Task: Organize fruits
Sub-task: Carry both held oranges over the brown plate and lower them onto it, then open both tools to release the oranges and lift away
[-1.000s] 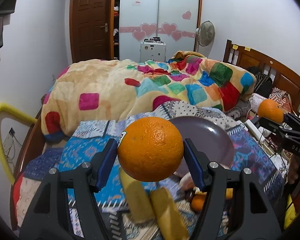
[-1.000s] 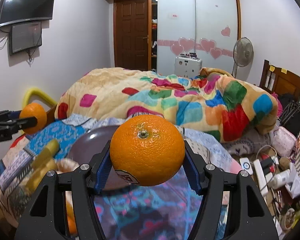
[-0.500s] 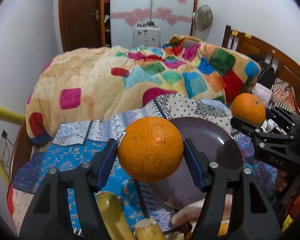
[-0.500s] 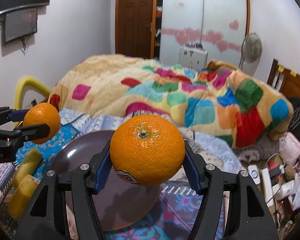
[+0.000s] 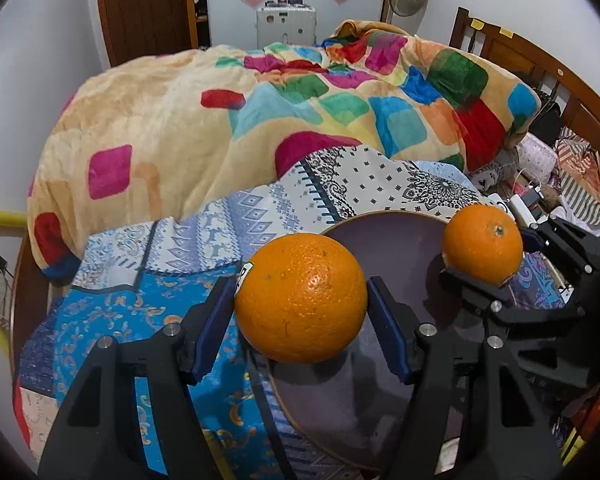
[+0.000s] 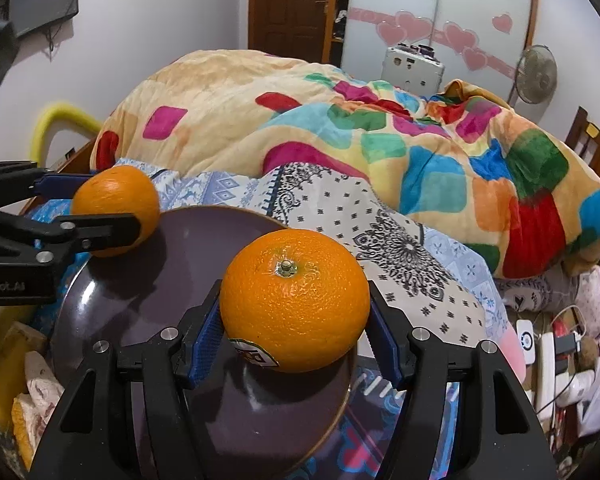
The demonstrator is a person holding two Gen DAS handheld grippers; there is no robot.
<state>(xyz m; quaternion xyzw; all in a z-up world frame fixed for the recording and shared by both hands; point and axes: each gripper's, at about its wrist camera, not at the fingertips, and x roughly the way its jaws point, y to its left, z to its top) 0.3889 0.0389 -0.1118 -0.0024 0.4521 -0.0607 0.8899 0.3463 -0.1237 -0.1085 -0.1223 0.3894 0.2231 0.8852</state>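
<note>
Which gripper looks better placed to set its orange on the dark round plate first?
Probably the right gripper: its orange hangs over the middle of the dark purple round plate, while the left gripper's orange sits at the rim.

"Robot.AI" lettering on left hand-held gripper (image 6: 134,204), orange's sticker (image 6: 254,350) unreadable
</note>
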